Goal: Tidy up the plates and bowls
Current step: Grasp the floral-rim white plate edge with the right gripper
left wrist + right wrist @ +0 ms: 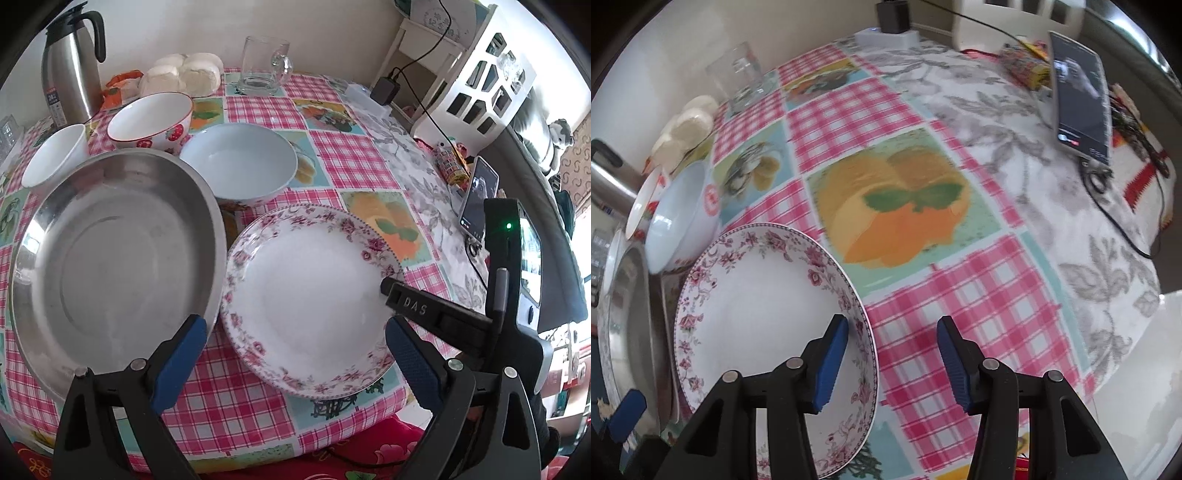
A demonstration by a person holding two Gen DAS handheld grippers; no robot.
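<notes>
A floral-rimmed white plate (310,299) lies on the checked tablecloth; it also shows in the right wrist view (757,306). A large steel pan (114,262) lies to its left. Behind stand a pale blue bowl (240,162), a strawberry bowl (151,118) and a small white bowl (55,155). My left gripper (295,339) is open, its fingers spanning the pan's edge and the plate's near side. My right gripper (892,354) is open, straddling the plate's right rim, one finger over the plate and one over the cloth; its finger (406,295) reaches onto the plate in the left wrist view.
A steel thermos (70,62), wrapped buns (184,74) and a glass mug (264,66) stand at the back by the wall. A phone (1078,96) leans at the right with cables and a charger (384,88). The table's near edge (258,454) is close.
</notes>
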